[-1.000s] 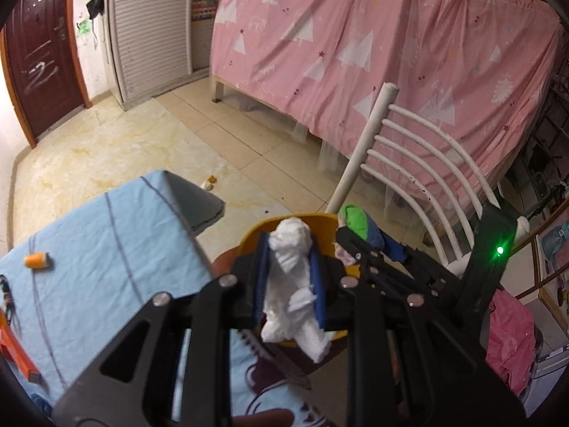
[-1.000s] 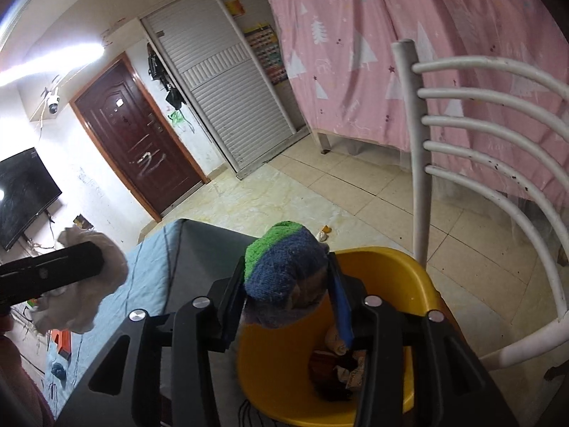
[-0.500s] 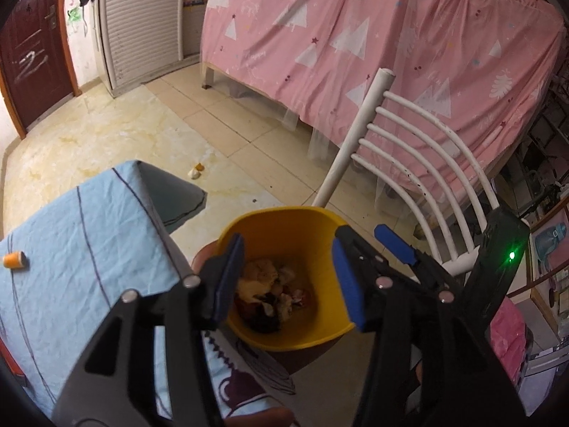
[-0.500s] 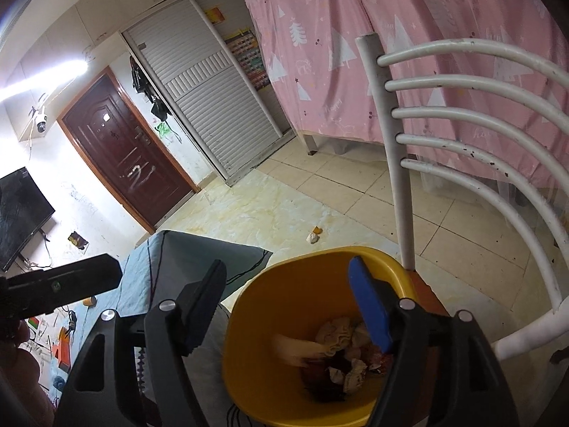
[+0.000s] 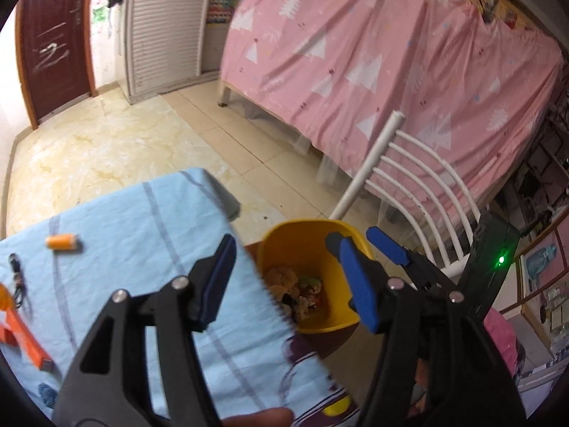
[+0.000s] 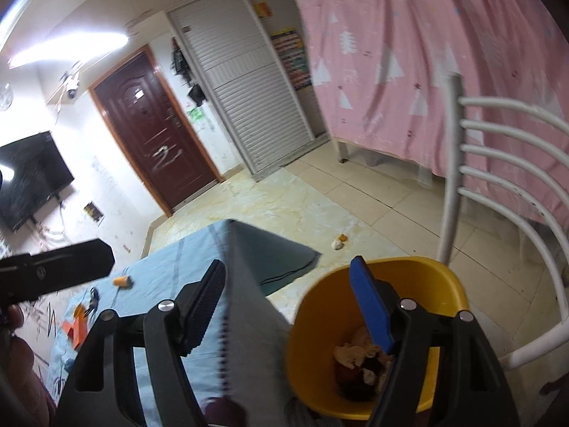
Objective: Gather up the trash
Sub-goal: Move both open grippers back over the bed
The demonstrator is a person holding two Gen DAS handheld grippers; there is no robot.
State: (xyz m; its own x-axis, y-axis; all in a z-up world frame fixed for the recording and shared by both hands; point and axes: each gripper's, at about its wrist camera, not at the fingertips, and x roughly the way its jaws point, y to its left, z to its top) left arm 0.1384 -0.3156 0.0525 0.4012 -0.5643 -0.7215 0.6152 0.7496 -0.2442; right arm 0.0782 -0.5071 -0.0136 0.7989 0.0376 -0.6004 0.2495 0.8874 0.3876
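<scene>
Both claws (image 5: 284,281) (image 6: 290,302) wide apart, empty

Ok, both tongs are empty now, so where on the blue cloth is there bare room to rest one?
The blue cloth is bare between the orange cylinder and the corner facing the yellow bin. Its left edge is crowded: keys and an orange tool. A spiral notebook covers the strip beside the bin.
</scene>
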